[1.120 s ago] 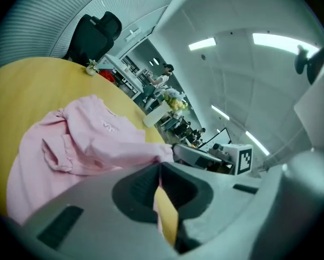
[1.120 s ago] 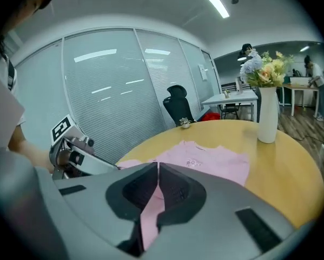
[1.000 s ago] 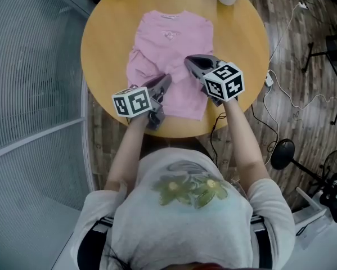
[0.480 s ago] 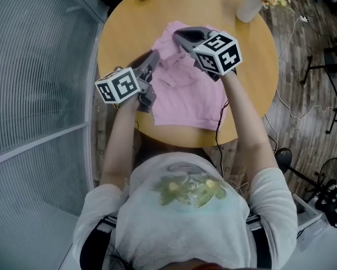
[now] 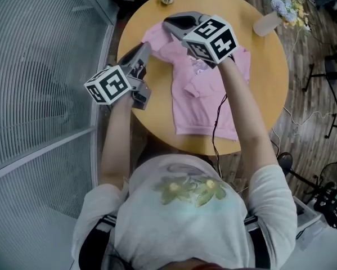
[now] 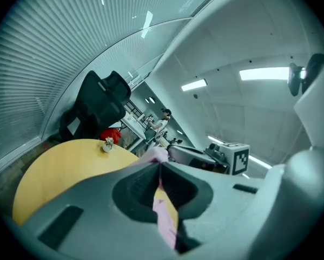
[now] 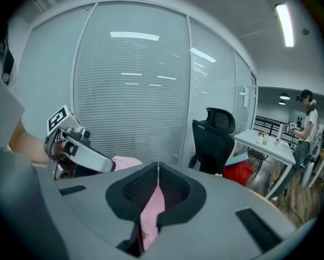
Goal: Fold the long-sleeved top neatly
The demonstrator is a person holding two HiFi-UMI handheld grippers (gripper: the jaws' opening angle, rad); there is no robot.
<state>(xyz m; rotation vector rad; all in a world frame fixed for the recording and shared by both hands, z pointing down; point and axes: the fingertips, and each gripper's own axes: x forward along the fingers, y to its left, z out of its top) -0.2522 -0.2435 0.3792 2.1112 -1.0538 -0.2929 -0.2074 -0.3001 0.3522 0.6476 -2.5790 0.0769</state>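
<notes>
Both claws have travelled away from the person toward the far side of the round yellow surface (image 5: 266, 77), each carrying cloth with it. The left claw (image 5: 142, 50) and right claw (image 5: 173, 23) are each pressed together on a pinch of the pink long-sleeved top (image 5: 207, 108), whose body lies on the surface. Folding looks about midway: the lifted cloth is not yet laid down and smoothed, and further folds probably remain.

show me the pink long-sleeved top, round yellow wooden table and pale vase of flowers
pink long-sleeved top (image 5: 196, 108), head view, lower body fabric
round yellow wooden table (image 5: 264, 83), head view, bare right side
pale vase of flowers (image 5: 266, 24), head view, vase body
</notes>
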